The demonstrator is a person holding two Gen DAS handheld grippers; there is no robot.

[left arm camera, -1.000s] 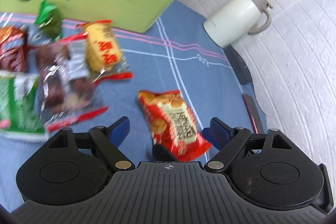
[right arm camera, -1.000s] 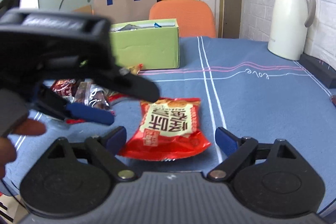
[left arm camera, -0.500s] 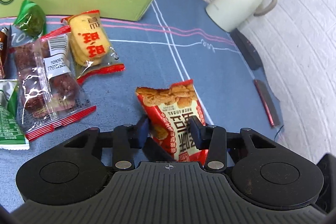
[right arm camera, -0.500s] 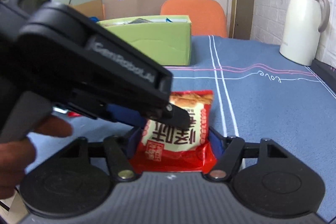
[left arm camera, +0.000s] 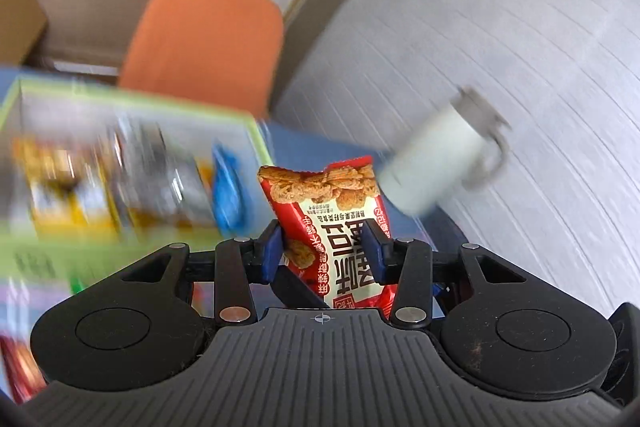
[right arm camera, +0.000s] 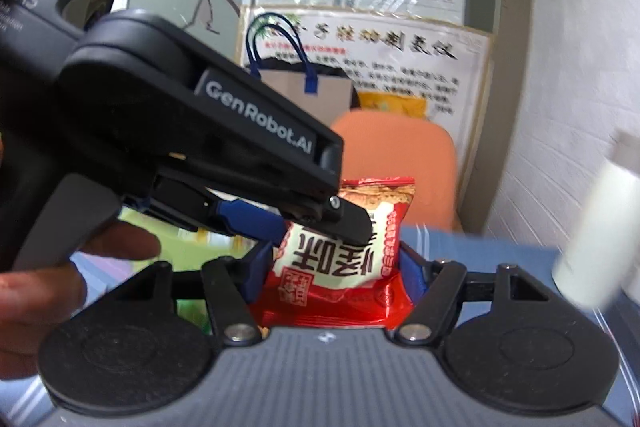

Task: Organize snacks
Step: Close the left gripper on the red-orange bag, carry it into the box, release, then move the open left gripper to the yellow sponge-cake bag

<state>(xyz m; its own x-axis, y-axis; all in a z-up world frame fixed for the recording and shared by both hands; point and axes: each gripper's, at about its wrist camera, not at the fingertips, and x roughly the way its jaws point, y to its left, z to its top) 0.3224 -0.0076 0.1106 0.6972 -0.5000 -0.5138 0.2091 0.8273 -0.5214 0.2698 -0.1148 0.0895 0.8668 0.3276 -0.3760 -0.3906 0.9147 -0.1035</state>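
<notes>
A red snack packet (left arm camera: pixel 324 203) with biscuits printed on it hangs in the air, and both grippers grip it. My left gripper (left arm camera: pixel 324 247) is shut on its lower half, blue pads pressing both sides. In the right wrist view the same packet (right arm camera: pixel 372 211) sits between the pads of my right gripper (right arm camera: pixel 334 267), which is shut on it. There the left gripper's fingers (right arm camera: pixel 348 219) reach in from the left across the packet's upper part. The green snack box (left arm camera: pixel 60 251) lies below and to the left, blurred, with several packets inside.
A white thermos jug (left arm camera: pixel 436 163) stands on the blue tablecloth (left arm camera: pixel 320 151) at the right, by the brick wall. An orange chair (left arm camera: pixel 200 39) is behind the table. A person's hand (right arm camera: pixel 40 287) holds the left gripper's handle. Red packets show at the lower left edge.
Both grippers closed on the red packet while it lay on the cloth. They have since lifted it off the table together, and the views now look over the green box.
</notes>
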